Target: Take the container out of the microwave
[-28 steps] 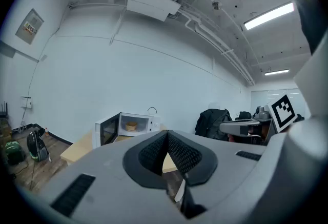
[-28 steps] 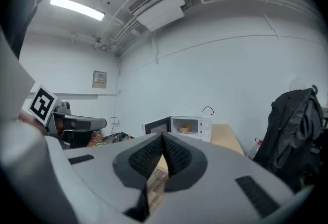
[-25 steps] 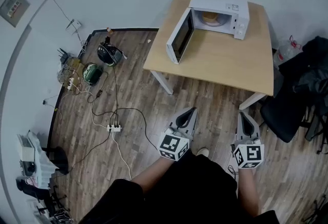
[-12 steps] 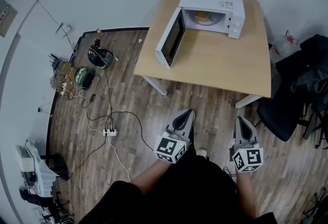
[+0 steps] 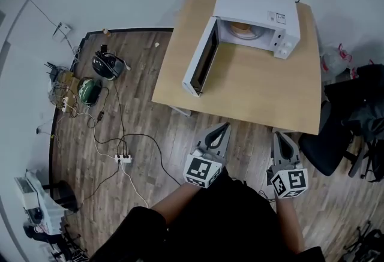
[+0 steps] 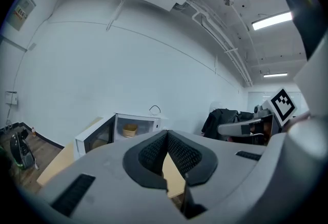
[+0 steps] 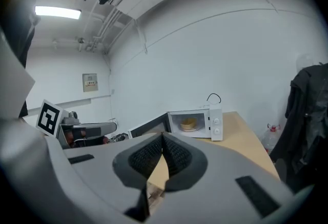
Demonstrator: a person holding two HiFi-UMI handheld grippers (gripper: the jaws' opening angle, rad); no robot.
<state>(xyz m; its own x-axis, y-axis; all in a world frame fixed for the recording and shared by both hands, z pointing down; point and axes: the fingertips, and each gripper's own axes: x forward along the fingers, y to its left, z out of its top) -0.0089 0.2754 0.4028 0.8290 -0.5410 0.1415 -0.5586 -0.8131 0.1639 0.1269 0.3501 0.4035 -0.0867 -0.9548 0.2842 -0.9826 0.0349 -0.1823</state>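
Left tool (image 5: 223,128) and right tool (image 5: 280,135) are held side by side above the wooden floor (image 5: 144,112), just short of the near edge of the wooden worktop (image 5: 252,90). The jaws of each tool are pressed together with nothing between them. A white microwave (image 5: 259,10) is set at the far side of the worktop, its door (image 5: 201,60) swung open to the left. The tan container (image 5: 242,29) is seated inside the microwave cavity, well apart from both tools
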